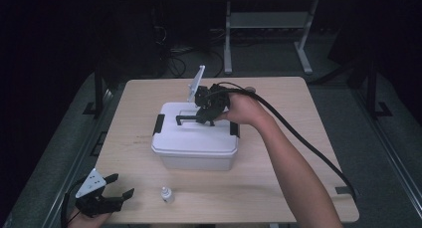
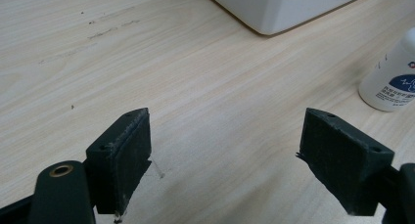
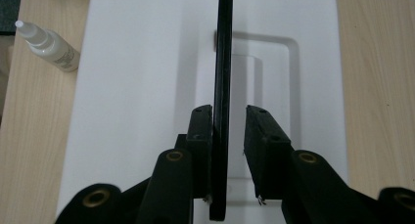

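Observation:
A white plastic box (image 1: 194, 144) stands in the middle of the table, its black handle (image 1: 185, 119) raised upright on the lid. My right gripper (image 1: 206, 119) reaches down over the lid from the right and straddles the handle. In the right gripper view the handle (image 3: 224, 48) stands between the jaws of the right gripper (image 3: 229, 109). One pad lies against it and a narrow gap shows at the other pad. My left gripper (image 1: 123, 184) rests at the table's near left corner, jaws wide apart over bare wood (image 2: 226, 121).
A small white dropper bottle (image 1: 166, 194) stands near the front edge, right of the left gripper (image 2: 391, 82) and beside the box (image 3: 49, 45). Black latches (image 1: 158, 124) sit on both short ends of the box. A thick cable trails off the table's right side.

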`<state>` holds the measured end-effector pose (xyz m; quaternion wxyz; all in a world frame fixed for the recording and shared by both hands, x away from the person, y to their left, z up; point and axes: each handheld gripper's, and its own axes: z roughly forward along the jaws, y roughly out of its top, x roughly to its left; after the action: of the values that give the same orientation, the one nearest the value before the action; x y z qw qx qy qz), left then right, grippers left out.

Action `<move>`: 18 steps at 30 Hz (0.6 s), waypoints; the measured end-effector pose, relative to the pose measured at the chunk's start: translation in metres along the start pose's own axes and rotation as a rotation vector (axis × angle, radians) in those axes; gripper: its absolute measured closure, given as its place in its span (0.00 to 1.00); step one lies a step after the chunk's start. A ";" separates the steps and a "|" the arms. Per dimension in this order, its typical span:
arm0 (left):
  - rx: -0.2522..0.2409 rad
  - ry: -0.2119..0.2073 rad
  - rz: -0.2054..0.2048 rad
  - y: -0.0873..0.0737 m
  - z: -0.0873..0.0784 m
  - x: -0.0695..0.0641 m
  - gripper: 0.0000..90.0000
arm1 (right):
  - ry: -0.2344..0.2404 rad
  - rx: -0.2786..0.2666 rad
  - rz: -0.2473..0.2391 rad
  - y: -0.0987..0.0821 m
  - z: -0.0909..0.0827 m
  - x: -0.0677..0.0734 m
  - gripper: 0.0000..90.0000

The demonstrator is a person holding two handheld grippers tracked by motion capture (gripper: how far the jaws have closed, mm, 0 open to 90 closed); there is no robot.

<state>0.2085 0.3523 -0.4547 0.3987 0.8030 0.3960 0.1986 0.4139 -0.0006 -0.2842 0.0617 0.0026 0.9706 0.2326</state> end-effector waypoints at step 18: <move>-0.002 -0.003 -0.001 0.000 0.000 0.000 0.21 | 0.066 0.007 0.001 0.006 0.006 -0.009 0.92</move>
<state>0.2084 0.3527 -0.4549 0.4002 0.8026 0.3957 0.1977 0.4235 0.0072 -0.2861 0.0294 -0.0046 0.9729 0.2292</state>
